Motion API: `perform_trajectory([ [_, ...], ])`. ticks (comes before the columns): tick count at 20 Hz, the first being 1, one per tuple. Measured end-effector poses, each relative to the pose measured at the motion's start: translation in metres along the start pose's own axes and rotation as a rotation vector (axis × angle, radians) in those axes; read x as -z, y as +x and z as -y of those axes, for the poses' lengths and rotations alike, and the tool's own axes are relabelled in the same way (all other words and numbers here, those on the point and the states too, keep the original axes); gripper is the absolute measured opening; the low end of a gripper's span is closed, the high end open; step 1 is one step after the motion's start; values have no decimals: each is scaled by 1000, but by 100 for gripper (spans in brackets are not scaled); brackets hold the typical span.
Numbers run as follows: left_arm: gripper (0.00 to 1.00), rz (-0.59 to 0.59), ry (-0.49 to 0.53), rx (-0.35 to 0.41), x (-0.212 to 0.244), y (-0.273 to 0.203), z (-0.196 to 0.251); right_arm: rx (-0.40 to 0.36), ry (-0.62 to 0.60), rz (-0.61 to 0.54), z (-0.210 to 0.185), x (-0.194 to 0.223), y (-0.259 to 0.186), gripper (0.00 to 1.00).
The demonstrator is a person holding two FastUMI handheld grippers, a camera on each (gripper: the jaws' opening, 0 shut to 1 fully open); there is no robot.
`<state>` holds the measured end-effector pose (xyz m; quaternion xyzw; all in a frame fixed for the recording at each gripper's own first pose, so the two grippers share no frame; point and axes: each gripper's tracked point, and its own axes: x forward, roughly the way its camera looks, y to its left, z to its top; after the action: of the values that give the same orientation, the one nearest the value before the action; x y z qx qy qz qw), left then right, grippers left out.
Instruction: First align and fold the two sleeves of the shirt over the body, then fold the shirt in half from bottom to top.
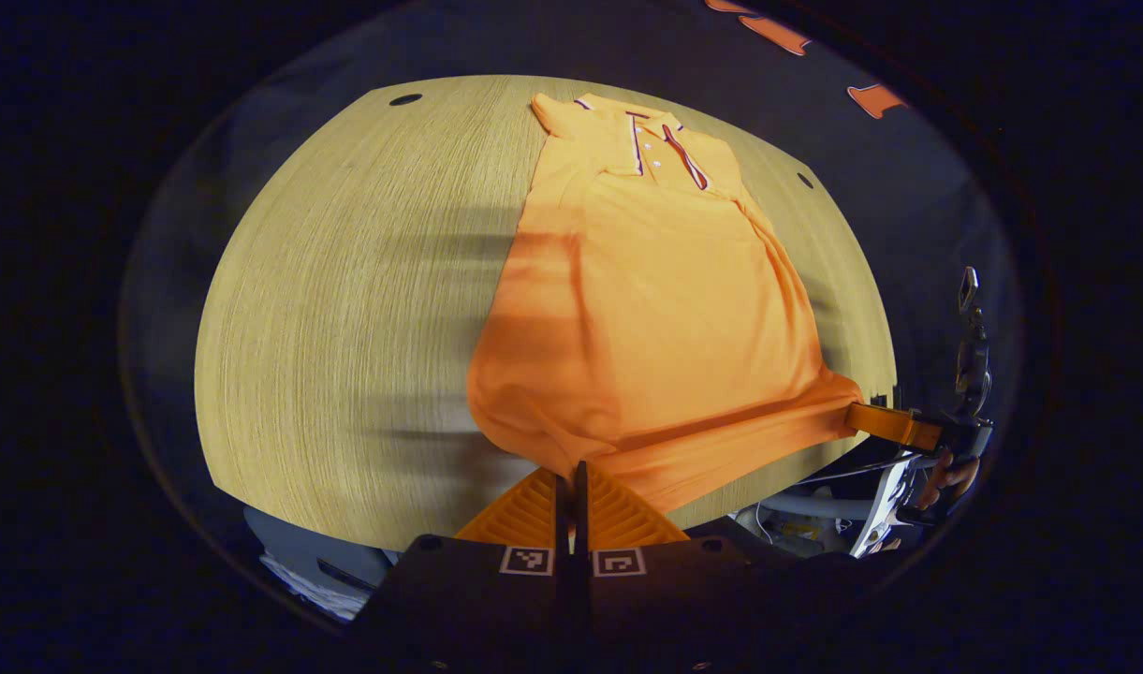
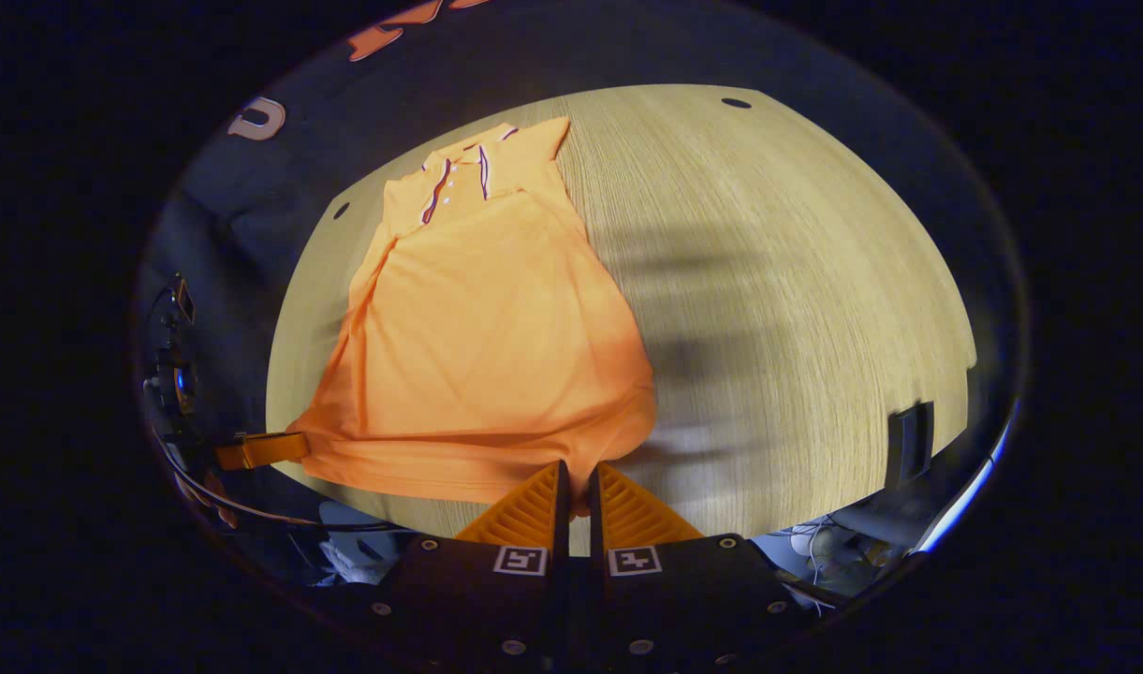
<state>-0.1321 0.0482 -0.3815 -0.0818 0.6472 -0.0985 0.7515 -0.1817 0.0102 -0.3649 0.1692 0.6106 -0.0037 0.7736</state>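
On the wooden surface (image 1: 346,309) the orange shirt (image 1: 665,309) is laid flat, sleeves folded over the body, collar (image 1: 660,140) farthest from both claws. Its bottom hem is pinched at one corner by the left claw (image 1: 571,477) and at the other by the right claw (image 2: 576,487), each pressed together on cloth. Being light, limp and wrinkle-prone, it is judged best held at those hem corners and kept taut.

Orange polo shirt, sleeves folded in, lying on wooden table

One shirt (image 1: 665,318), orange, short-sleeved, with a collar trimmed in dark and white stripes and a buttoned placket; front side up, both sleeves folded over the body so the outline is a narrow strip. Collar toward the far edge of the table (image 1: 346,309), hem at the near edge. Both hem corners are raised off the tabletop, the cloth between them sagging in creases.
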Motion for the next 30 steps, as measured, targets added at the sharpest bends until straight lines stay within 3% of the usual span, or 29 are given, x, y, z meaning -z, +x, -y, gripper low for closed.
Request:
perform_trajectory([
  [13,1,156,27,73,-132,-43,13,-14,-19,152,-20,-116,-32,10],
  [22,1,132,-57,76,-232,-14,20,-136,-45,106,-40,-224,2,10],
  [30,1,91,-54,75,-313,20,10,-125,-18,98,-43,-297,36,9],
])
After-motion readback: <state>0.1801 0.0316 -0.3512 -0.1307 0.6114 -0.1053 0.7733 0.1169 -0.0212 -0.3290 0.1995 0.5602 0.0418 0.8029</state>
